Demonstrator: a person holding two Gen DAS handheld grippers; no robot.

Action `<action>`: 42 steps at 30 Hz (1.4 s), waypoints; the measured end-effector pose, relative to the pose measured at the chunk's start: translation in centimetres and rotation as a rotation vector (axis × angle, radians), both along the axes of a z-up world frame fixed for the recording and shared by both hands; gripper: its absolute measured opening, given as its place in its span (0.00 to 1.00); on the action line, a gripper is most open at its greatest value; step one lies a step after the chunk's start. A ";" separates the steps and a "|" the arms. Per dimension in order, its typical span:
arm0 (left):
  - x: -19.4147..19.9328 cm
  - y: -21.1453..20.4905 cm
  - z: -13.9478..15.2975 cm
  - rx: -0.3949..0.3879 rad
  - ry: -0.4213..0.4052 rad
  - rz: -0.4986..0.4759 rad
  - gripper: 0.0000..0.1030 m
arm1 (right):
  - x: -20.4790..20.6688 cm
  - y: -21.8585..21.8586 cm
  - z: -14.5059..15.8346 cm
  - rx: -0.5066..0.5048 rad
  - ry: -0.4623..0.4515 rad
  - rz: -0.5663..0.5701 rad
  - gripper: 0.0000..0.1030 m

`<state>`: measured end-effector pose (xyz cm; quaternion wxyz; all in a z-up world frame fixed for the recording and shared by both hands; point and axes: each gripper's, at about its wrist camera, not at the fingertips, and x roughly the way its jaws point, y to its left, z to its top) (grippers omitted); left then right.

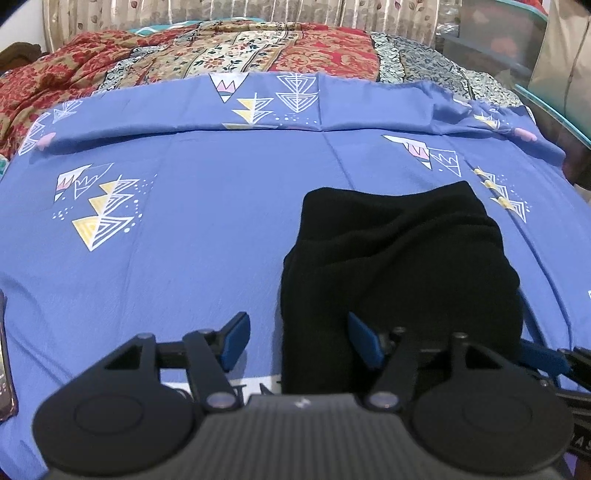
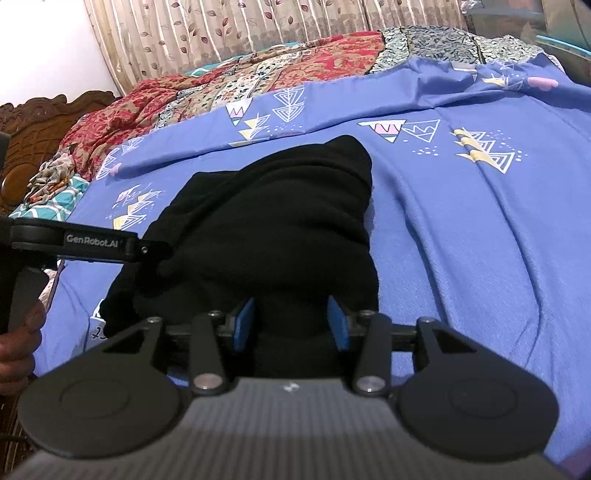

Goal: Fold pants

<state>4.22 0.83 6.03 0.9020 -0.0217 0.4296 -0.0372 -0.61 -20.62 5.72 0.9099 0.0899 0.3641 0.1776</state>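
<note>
The black pants (image 1: 399, 266) lie folded into a compact bundle on the blue patterned bedsheet (image 1: 203, 229). My left gripper (image 1: 297, 339) is open at the bundle's near left edge, its right pad over the black cloth and its left pad over bare sheet. In the right wrist view the pants (image 2: 273, 218) fill the middle. My right gripper (image 2: 291, 325) is open with its blue pads on either side of the bundle's near end. The left gripper's body (image 2: 85, 245) shows at the left of that view.
A red and cream floral quilt (image 1: 236, 51) is bunched along the far side of the bed. A carved wooden headboard (image 2: 33, 122) stands at the far left. A curtain (image 2: 236, 33) hangs behind. A dark phone-like object (image 1: 5, 354) lies at the left edge.
</note>
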 end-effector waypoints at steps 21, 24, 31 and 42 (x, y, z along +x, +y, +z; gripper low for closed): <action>-0.2 0.5 -0.7 0.026 -0.009 0.008 0.75 | -2.5 3.2 2.9 -0.081 -0.233 0.107 0.42; -0.3 0.6 -0.7 0.023 -0.010 0.008 0.75 | -1.4 4.0 1.6 -0.113 -0.146 0.126 0.38; -0.3 0.9 -0.9 0.009 -0.004 0.014 0.78 | -0.3 4.5 0.5 -0.124 -0.084 0.136 0.38; -0.5 1.3 -0.9 0.002 0.009 0.027 0.79 | -0.4 4.2 -0.5 -0.074 -0.034 0.126 0.38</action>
